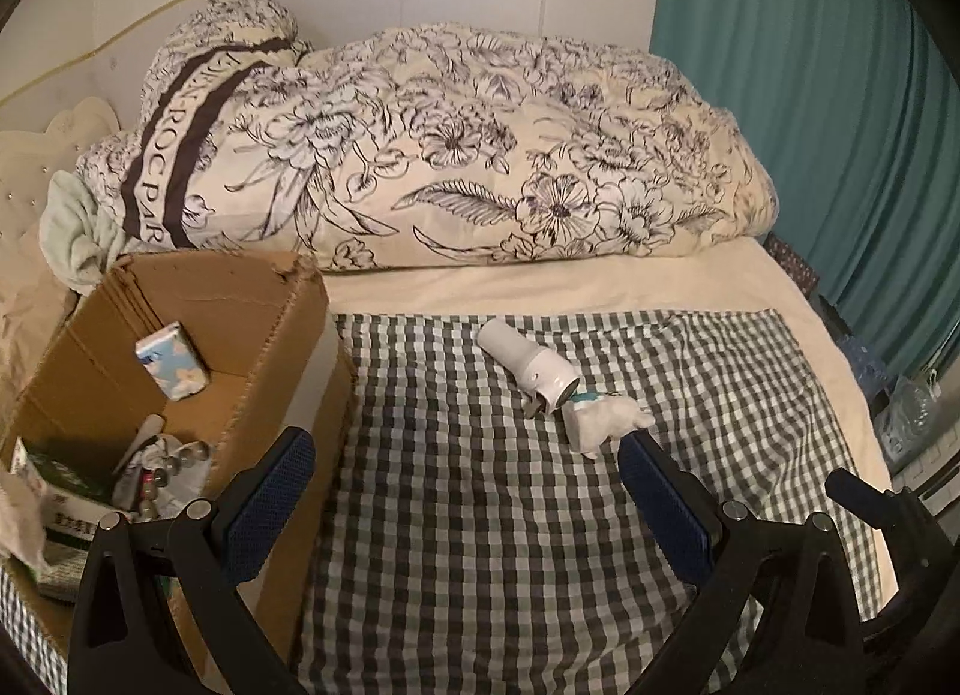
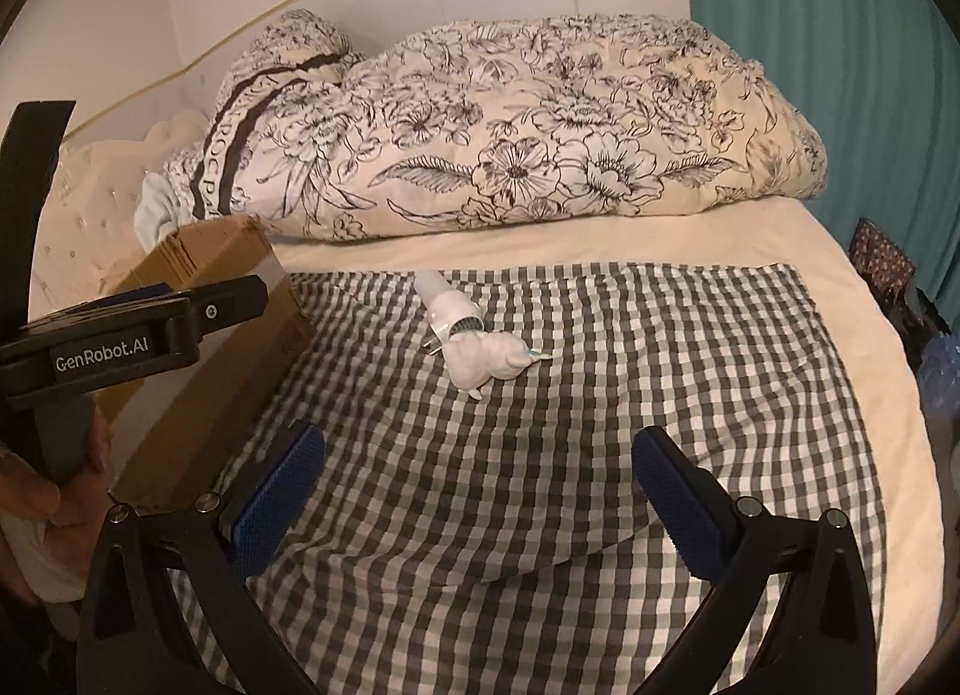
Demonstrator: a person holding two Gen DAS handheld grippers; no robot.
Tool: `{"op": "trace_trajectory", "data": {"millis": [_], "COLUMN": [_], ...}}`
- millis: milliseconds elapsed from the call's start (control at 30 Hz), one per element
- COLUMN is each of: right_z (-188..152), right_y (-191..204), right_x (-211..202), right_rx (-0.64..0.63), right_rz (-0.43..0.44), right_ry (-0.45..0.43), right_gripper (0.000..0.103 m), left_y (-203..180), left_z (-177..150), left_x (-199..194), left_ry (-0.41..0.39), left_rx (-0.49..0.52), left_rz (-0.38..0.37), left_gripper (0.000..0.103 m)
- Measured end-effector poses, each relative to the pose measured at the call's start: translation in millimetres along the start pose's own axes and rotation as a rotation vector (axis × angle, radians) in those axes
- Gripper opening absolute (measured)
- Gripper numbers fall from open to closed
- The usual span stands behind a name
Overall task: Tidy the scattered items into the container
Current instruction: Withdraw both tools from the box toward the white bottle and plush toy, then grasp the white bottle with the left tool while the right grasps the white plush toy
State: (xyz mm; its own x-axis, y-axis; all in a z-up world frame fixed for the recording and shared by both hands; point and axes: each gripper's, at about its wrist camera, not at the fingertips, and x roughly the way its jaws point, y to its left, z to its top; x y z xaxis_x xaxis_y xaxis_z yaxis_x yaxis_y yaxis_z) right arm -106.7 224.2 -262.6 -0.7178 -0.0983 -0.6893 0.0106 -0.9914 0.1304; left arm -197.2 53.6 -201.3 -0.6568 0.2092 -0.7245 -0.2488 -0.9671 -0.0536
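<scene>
Hovering spread-jawed over checked cloth (image 2: 540,455): left gripper (image 1: 465,485), right gripper (image 2: 480,485), both empty. White device (image 1: 531,365), plush toy (image 1: 603,422) touching mid-cloth. Cardboard box (image 1: 270,335) contents seen only from left wrist.

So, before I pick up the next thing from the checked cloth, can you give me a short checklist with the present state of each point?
1. Left gripper open and empty: ok.
2. Right gripper open and empty: ok.
3. Items left on the checked cloth: a white plug-in device and a small white plush toy. They touch each other, so a clean grasp of one alone: not ok.
4. Free path to them, nothing between the grippers and the items: ok.
5. Cardboard box open at the top, with room left beside the tissue pack: ok.
6. Whether the device's metal prongs catch in the cloth: cannot tell.
</scene>
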Motion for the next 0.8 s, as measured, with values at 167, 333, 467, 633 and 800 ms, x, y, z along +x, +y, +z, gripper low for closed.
{"op": "trace_trajectory", "data": {"millis": [167, 333, 467, 633, 800], "right_z": [1.5, 3.0, 3.7, 3.9, 3.0], "right_y": [-3.1, -7.4, -13.2, -17.2, -19.6], "right_x": [17.2, 36.4, 56.0, 83.5, 108.9], "right_rx": [-0.011, -0.028, -0.019, -0.016, -0.003], "right_rz": [-0.004, -0.011, -0.002, 0.010, 0.022], "right_ry": [0.003, -0.018, -0.016, -0.016, -0.012], "right_gripper": [0.103, 0.103, 0.103, 0.103, 0.103], "left_y": [-6.7, -13.5, -14.0, -12.8, -11.9], "left_z": [4.3, 10.1, 13.1, 13.4, 15.9], "left_x": [18.5, 38.8, 64.0, 99.6, 132.0], "left_ry": [0.002, -0.004, 0.002, 0.044, 0.087], "left_rx": [0.008, 0.015, 0.002, -0.012, -0.055], "left_rz": [-0.004, -0.006, -0.008, -0.011, -0.027], "left_gripper": [0.103, 0.103, 0.103, 0.103, 0.103]}}
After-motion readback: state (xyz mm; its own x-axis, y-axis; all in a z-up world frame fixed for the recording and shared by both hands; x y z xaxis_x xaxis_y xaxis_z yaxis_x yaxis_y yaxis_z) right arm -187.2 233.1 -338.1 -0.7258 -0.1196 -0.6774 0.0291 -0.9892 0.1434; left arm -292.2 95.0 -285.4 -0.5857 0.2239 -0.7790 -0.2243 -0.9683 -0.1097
